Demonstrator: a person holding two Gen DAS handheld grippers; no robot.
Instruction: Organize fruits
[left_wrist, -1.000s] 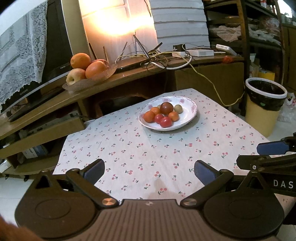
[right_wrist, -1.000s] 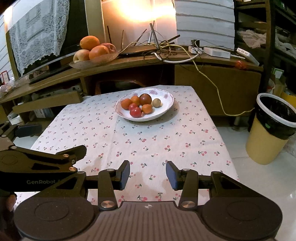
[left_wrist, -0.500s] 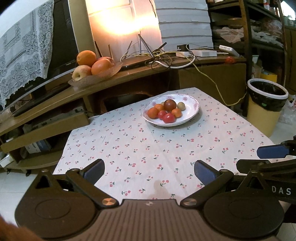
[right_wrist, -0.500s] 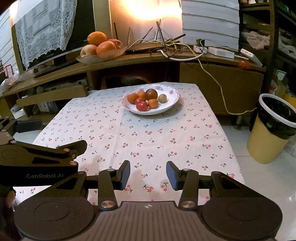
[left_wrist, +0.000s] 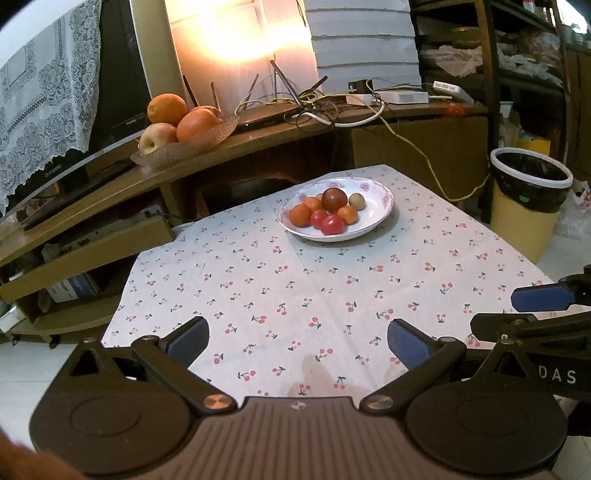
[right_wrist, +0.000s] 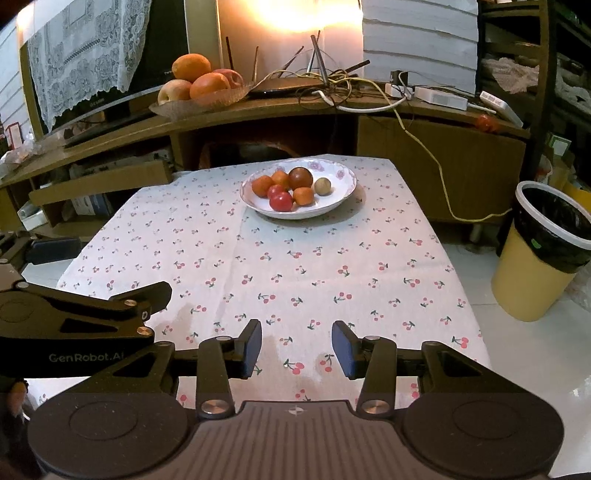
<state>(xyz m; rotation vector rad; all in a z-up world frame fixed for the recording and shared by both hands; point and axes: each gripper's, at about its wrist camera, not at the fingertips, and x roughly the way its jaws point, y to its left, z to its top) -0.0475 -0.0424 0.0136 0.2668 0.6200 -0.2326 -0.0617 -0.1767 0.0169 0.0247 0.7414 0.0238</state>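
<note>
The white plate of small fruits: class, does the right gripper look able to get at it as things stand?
Probably yes. The right gripper is open and empty, and only bare cherry-print tablecloth lies between it and the white plate. It is not there yet, though; the plate sits at the table's far end.

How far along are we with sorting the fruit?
Nothing looks done yet: the small fruits all sit mixed in the white plate. Nothing is in hand; the left tongs and right tongs are open and empty over the tablecloth. All the sorting remains.
</note>
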